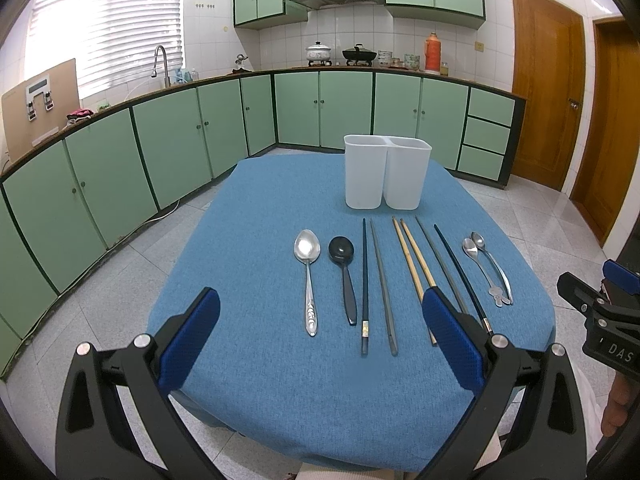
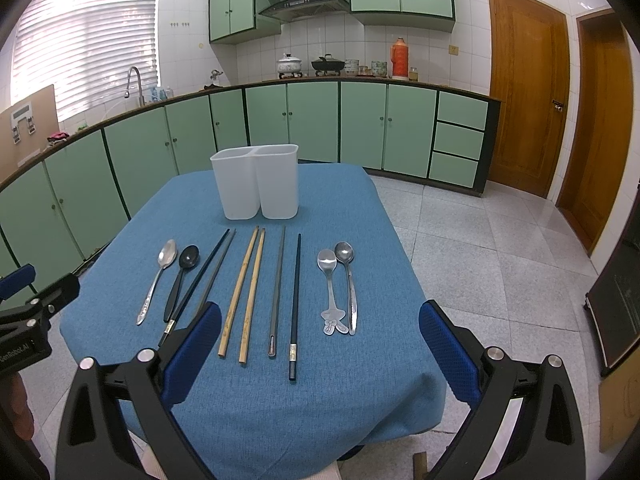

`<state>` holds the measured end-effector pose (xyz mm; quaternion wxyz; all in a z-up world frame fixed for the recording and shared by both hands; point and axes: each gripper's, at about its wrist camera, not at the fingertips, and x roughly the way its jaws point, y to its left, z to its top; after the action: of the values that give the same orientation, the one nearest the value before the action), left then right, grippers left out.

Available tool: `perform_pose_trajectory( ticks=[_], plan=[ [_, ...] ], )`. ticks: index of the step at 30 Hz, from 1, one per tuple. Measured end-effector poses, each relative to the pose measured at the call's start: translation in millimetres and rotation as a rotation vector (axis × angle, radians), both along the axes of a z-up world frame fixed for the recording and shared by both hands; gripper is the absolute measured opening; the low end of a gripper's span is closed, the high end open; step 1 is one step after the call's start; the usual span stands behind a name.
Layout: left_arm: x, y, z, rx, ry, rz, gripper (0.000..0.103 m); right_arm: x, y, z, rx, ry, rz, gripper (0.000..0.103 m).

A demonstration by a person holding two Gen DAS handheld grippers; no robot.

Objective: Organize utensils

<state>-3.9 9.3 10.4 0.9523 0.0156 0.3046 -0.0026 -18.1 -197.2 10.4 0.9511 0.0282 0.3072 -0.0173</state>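
**Utensils lie in a row before the white holder**

Utensils sit spread across the middle of the frame on the blue-covered tabletop (image 1: 260, 208). From left to right in the left wrist view: a large metal spoon (image 1: 308, 276), a black spoon (image 1: 345, 276), a dark chopstick pair (image 1: 374, 284), a bamboo chopstick pair (image 1: 412, 258), another dark pair (image 1: 448, 264), and two small metal spoons (image 1: 486, 270) touching each other. All lie flat, handles toward the lower edge. Above them, at upper centre, stands an upright white two-compartment holder (image 1: 387, 172), apart from the row.

Low in that frame, the left tool (image 1: 320, 344) hovers with its blue pads spread wide, holding nothing. In the right wrist view the right tool (image 2: 320, 344) sits likewise at the bottom, pads apart.
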Motion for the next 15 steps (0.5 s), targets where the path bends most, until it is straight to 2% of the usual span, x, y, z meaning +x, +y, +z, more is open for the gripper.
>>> perform_pose_trajectory(
  ticks=[15],
  plan=[
    [-0.1,0.1,-0.2,0.0,-0.001,0.0,0.098,0.9,-1.6,0.6,0.001,0.0,-0.001,0.097]
  ],
)
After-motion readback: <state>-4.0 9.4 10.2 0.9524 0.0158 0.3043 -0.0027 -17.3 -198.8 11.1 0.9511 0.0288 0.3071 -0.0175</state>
